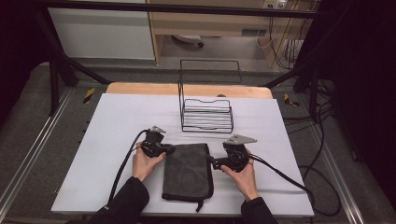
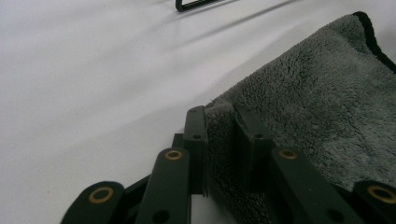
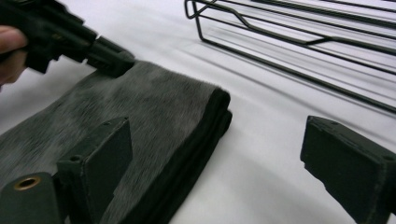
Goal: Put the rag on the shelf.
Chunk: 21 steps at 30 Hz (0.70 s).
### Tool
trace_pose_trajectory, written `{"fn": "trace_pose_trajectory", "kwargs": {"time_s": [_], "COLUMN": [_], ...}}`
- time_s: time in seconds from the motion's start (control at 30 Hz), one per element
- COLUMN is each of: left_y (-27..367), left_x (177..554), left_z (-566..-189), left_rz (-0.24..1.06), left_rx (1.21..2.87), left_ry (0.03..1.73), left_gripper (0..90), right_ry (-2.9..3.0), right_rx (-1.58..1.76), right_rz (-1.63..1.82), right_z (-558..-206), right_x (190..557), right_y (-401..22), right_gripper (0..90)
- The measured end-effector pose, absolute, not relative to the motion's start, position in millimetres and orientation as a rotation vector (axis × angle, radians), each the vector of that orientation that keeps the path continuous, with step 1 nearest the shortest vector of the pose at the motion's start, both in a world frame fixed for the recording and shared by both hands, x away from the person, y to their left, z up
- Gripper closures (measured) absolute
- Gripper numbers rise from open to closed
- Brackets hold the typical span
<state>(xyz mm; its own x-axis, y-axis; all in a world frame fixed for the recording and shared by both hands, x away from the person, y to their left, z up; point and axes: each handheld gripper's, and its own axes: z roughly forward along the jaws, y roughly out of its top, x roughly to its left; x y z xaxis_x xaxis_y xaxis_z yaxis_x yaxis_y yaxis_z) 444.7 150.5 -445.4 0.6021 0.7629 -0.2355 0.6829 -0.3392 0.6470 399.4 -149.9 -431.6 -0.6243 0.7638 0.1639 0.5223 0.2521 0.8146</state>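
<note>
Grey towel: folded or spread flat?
Folded. The grey towel lies as a compact rectangle, and the right gripper view shows stacked layers at its corner.

The white tabletop carries a folded grey towel near its front edge and a black wire rack behind it.

- No text, label, brand, number or sign can be read on anything in these pictures.
</note>
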Motion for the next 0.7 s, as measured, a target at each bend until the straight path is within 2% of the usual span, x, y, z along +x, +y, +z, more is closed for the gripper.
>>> {"fn": "trace_pose_trajectory", "kwargs": {"time_s": [0.47,0.7], "left_y": [151,151], "left_x": [444,444], "left_z": [-446,-446], "left_rz": [0.152,0.157], "left_rx": [2.108,2.107], "left_ry": [1.112,1.104], "left_gripper": [75.7,75.6], "right_ry": [2.303,2.362], "right_rx": [1.271,1.327], "right_rz": [1.238,1.212], "right_z": [-449,-453], "right_x": [438,439], "right_y": [-124,-123], "right_gripper": [43.4,52.8]}}
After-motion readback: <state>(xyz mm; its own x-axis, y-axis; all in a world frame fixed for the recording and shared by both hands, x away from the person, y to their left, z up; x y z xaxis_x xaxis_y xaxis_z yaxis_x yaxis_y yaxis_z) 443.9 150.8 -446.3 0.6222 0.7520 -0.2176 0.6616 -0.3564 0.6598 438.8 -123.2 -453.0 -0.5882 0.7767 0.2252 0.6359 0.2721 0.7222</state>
